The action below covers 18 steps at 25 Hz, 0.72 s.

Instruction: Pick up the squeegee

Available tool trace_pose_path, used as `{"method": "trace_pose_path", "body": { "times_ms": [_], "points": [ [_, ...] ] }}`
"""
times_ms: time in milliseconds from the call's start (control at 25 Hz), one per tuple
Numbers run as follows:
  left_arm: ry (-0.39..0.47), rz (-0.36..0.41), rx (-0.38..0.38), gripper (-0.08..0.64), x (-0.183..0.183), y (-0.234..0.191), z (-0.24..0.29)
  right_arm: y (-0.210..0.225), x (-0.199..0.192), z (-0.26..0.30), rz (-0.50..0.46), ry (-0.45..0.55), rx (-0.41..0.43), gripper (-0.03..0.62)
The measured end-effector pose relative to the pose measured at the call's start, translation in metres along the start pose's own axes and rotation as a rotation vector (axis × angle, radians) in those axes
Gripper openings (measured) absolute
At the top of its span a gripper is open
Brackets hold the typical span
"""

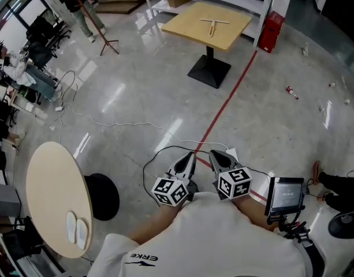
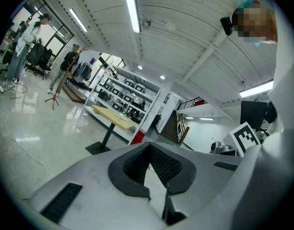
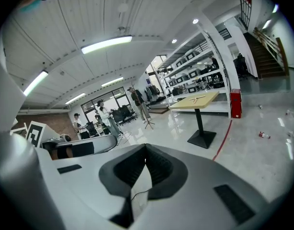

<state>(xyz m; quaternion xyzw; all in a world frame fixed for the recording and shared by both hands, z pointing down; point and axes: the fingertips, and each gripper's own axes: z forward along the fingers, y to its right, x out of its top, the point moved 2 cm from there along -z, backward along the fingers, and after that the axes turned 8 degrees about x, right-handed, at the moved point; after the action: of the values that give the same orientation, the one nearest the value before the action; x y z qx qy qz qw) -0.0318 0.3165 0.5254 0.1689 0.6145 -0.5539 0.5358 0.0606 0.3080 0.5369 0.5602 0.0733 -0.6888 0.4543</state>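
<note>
We are standing over a glossy grey floor (image 1: 136,97) crossed by a red line (image 1: 230,95). Ahead, well apart from us, a square wooden table (image 1: 185,26) is standing on a black pedestal. We are holding the left gripper (image 1: 190,154) and the right gripper (image 1: 214,153) side by side close to our body, each with its jaws closed tip to tip on nothing. The squeegee (image 1: 214,23) is lying flat near the middle of that tabletop
</note>
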Motion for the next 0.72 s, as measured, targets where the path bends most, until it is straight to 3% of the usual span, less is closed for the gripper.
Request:
{"method": "trace_pose_path", "body": {
  "times_ms": [720],
  "points": [
    [0.039, -0.025, 0.057, 0.005, 0.128, -0.200, 0.037, -0.050, 0.079, 0.225, -0.045, -0.040, 0.054, 0.005]
  ]
}}
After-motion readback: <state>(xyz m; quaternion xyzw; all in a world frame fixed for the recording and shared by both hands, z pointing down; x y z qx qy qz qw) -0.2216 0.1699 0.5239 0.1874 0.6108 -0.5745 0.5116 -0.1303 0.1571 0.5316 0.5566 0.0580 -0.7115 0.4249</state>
